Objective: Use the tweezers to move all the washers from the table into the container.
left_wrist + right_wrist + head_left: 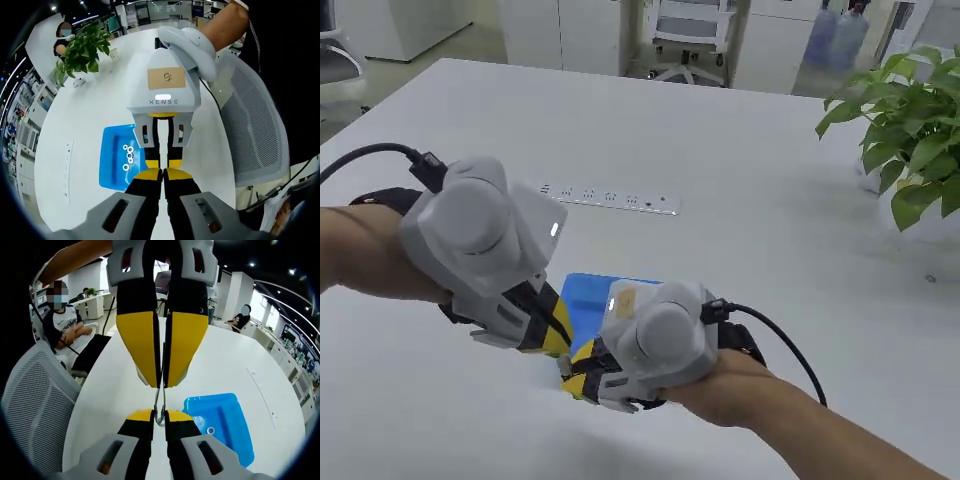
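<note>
I see the tweezers (159, 401) clamped between the closed right gripper (160, 416) jaws and closed left gripper (161, 384) jaws, just beside the blue container (230, 410) holding washers (129, 153).

Open-plan office: broad white surface (740, 130) with power strip (608, 198), potted plant (910, 130), mesh office chair (35, 390), and a seated person (60, 320) at the desks beyond.

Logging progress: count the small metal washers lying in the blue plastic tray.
5 small pale washers in the blue tray: four clustered mid-tray, one apart. The right gripper may hide more.
</note>
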